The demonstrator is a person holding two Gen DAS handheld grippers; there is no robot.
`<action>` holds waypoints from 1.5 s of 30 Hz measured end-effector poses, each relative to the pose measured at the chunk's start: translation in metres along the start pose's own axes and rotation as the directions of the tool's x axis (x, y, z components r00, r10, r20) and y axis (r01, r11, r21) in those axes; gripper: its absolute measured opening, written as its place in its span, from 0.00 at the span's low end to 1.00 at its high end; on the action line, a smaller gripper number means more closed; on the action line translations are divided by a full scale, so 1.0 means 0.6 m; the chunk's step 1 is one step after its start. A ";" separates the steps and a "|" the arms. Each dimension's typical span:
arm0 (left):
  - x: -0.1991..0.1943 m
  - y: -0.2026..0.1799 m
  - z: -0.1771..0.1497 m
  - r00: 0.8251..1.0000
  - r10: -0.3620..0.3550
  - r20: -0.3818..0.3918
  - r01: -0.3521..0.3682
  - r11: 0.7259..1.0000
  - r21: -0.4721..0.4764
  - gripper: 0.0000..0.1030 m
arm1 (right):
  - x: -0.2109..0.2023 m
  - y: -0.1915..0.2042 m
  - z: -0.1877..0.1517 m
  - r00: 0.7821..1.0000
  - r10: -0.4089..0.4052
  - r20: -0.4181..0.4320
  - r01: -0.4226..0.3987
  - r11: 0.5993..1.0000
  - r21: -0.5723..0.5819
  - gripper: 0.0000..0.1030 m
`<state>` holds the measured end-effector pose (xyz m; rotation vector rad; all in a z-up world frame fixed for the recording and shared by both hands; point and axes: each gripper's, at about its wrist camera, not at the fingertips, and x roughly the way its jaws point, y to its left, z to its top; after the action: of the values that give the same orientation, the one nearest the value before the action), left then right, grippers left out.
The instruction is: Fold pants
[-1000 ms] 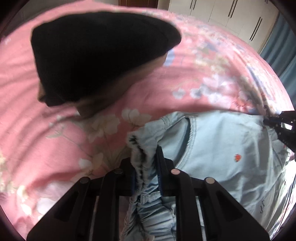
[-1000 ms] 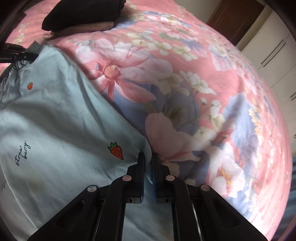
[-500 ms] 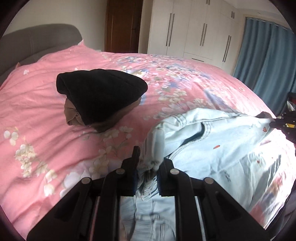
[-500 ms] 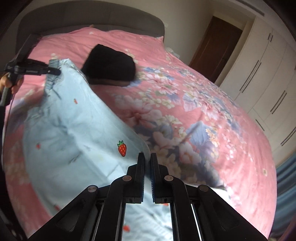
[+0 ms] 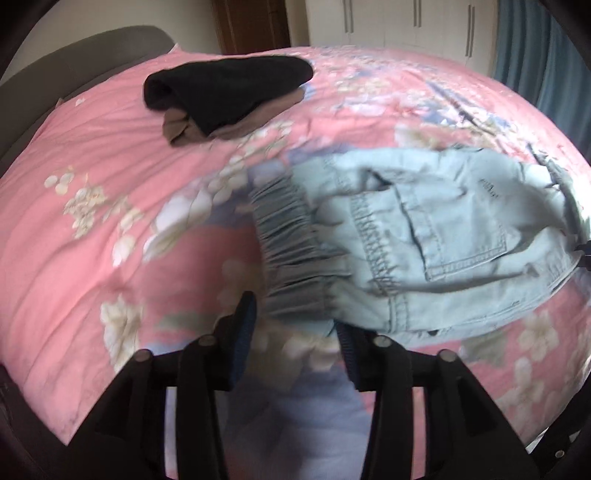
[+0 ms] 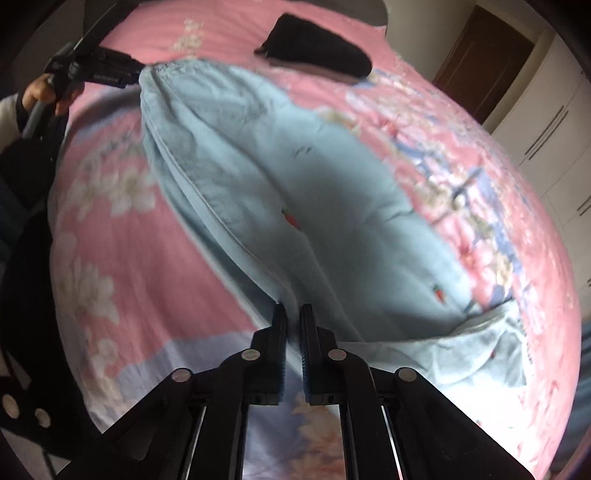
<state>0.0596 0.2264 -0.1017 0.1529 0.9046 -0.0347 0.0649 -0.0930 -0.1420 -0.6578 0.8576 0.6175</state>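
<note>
So the light blue pants (image 5: pixel 436 236) are spread across the pink floral bedspread (image 5: pixel 92 221), waistband end toward the left tongs (image 5: pixel 295 325), with the gathered elastic waistband (image 5: pixel 291 251) and a back pocket facing up in the left wrist view. The left tongs are wide apart with nothing between them, and the waistband lies just past the tips, though the right tip looks to sit right at the fabric edge. In the right wrist view the right tongs (image 6: pixel 293 325) are pinched together on a fold of the pants (image 6: pixel 295 192), and the cloth runs from there up to the left tongs (image 6: pixel 110 72) at the far corner, where I can't tell from this angle if they touch the fabric. A hand (image 6: pixel 44 92) is wrapped around that gripper's handle. Other stuff around: a black garment (image 5: pixel 229 85) sitting on top of a brown one (image 5: pixel 236 122) further up the bed, well apart from the pants, plus a grey headboard (image 5: pixel 74 66), a dark wooden door (image 6: pixel 484 62), white wardrobes (image 5: pixel 399 22) and a blue curtain (image 5: pixel 546 55). Nothing sits between the tongs and the pants. Compared to half a second ago, the left tongs were clamped on the bunched waistband and now they've let go, so the waistband has dropped flat onto the bed. The right tongs stay gripped on the fabric like before, and both views are blurrier now.
</note>
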 end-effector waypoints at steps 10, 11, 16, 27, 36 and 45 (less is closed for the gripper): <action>-0.095 0.028 -0.046 0.992 -0.003 0.125 0.027 0.982 -0.188 0.78 | -0.057 -0.061 -0.028 0.973 0.107 0.202 -0.168 0.935 0.313 0.11; -0.097 0.008 -0.040 0.990 -0.028 0.136 0.052 0.983 -0.178 0.78 | -0.041 -0.065 -0.029 0.976 0.105 0.188 -0.168 0.917 0.361 0.11; -0.061 -0.119 0.007 0.977 -0.178 0.119 0.187 0.981 -0.061 0.78 | 0.057 -0.046 -0.028 0.993 0.113 0.019 -0.111 0.903 0.416 0.11; -0.016 -0.349 0.064 0.861 -0.508 0.003 0.505 0.857 0.103 0.77 | 0.000 -0.305 -0.071 0.999 0.015 0.042 -0.042 0.591 0.805 0.39; 0.009 -0.513 0.091 0.795 -0.593 -0.124 0.605 0.764 0.226 0.76 | 0.105 -0.440 -0.052 0.992 0.014 -0.127 0.108 0.439 0.892 0.40; 0.039 -0.569 0.078 0.832 -0.526 -0.175 0.553 0.767 0.324 0.12 | 0.123 -0.448 -0.091 0.983 -0.020 -0.185 0.178 0.396 0.901 0.04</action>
<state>0.0783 -0.1168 -0.1318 0.2342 0.9864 -0.7502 0.2691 -0.2894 -0.1580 0.3029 1.1287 -0.1044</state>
